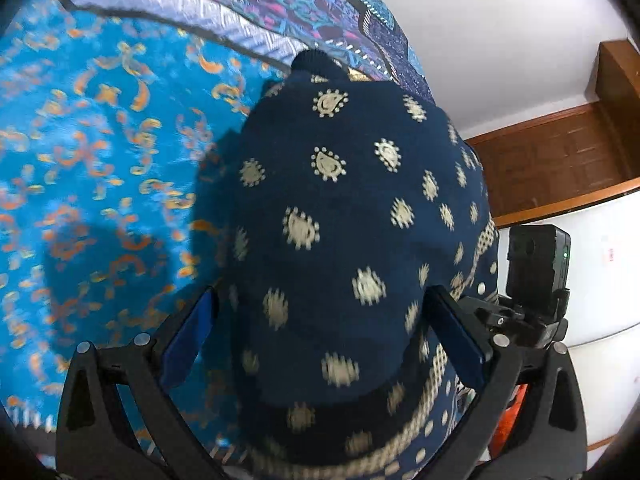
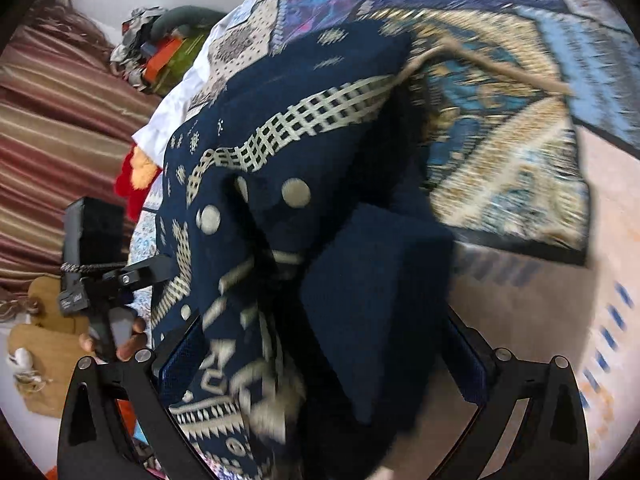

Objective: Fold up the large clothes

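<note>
Navy sweater fills both tongs' gaps.
</note>
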`<state>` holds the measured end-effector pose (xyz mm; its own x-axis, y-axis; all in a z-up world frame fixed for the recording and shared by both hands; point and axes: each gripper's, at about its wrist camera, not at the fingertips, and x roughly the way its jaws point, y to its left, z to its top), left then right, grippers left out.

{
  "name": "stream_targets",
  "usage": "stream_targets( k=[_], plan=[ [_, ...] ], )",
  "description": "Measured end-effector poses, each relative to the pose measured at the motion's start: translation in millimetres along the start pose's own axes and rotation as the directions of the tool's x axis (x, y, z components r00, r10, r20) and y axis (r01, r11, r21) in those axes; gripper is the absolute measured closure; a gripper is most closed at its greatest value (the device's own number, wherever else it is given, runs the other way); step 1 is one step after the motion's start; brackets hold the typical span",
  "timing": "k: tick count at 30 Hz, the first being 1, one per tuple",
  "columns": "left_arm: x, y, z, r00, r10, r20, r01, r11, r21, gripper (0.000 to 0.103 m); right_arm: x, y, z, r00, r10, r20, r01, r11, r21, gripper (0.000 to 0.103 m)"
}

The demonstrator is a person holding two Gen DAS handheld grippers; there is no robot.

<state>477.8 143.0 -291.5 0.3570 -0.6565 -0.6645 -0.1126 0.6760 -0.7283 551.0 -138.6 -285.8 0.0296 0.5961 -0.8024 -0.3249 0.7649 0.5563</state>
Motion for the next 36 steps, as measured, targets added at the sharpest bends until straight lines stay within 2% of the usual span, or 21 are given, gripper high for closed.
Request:
stream_targets(
  k=[1,3,4,5,8,11,14,19,25,27,32,34,36],
  plan=[
    [4.4,-0.9,0.8,1.000,-0.011,-0.001,0.011,1.000,0.001,0.000,2.6,2.8,3.1,1.000,0.006,0.005,-0.006,1.000,-0.007,0.000],
    [7.1,-7.8,0.0,1.000,0.000,0.017,-0.001,1.000,0.018,0.003,5.2,7.9,6.6,1.000,0.025,0.019,-0.024,0.999,-0.024,0.009],
    [6.5,-12.8,-1.4,0.999,0.034,0.034,-0.035,0.999,0.025,0.007,6.1,10.5,7.8,0.999,0.032,0.026,-0.031,0.999,-0.032,0.022],
    [6.1,-17.6,-1.7,0.998,0.050,0.047,-0.051,0.998,0.035,0.012,5.4,12.9,7.9,0.999,0.027,0.036,-0.026,0.999,-0.036,0.028],
    [-7.2,-33.6,-9.6,0.992,0.072,0.100,-0.083,0.991,0.109,0.023,-4.9,29.8,4.0,0.997,0.003,0.077,0.003,0.997,-0.080,0.056],
    [-27.3,-52.2,-15.0,0.986,0.081,0.145,-0.104,0.982,0.159,0.029,-18.1,45.3,3.5,0.996,0.025,0.086,-0.016,0.994,-0.104,0.070],
    [-54.2,-72.6,-19.5,0.979,0.088,0.183,-0.126,0.970,0.208,0.037,-29.2,67.2,4.9,0.994,0.034,0.099,-0.021,0.991,-0.129,0.076],
    [-112.8,-104.5,-33.2,0.959,0.123,0.256,-0.195,0.940,0.280,0.040,-57.3,122.4,6.2,0.984,0.063,0.164,-0.030,0.981,-0.192,0.077],
    [-173.6,-107.0,-52.1,0.937,0.170,0.306,-0.251,0.935,0.251,0.040,-75.3,185.1,-7.3,0.977,0.112,0.183,-0.064,0.967,-0.246,0.077],
    [-189.4,-95.2,-63.7,0.936,0.178,0.305,-0.253,0.941,0.226,0.040,-71.7,201.6,-14.7,0.978,0.117,0.170,-0.070,0.963,-0.260,0.077],
    [-197.2,-26.9,-79.8,0.954,0.191,0.230,-0.216,0.972,0.088,0.040,-23.4,228.8,-32.2,0.991,0.108,0.079,-0.084,0.963,-0.257,0.077],
    [-192.1,6.1,-89.5,0.957,0.217,0.190,-0.227,0.973,0.031,0.040,9.2,232.4,-37.9,0.995,0.095,0.023,-0.087,0.966,-0.244,0.077],
    [-184.0,39.5,-98.2,0.953,0.262,0.149,-0.263,0.965,-0.016,0.040,43.7,233.9,-42.3,0.997,0.074,-0.033,-0.080,0.967,-0.240,0.077]
  ],
)
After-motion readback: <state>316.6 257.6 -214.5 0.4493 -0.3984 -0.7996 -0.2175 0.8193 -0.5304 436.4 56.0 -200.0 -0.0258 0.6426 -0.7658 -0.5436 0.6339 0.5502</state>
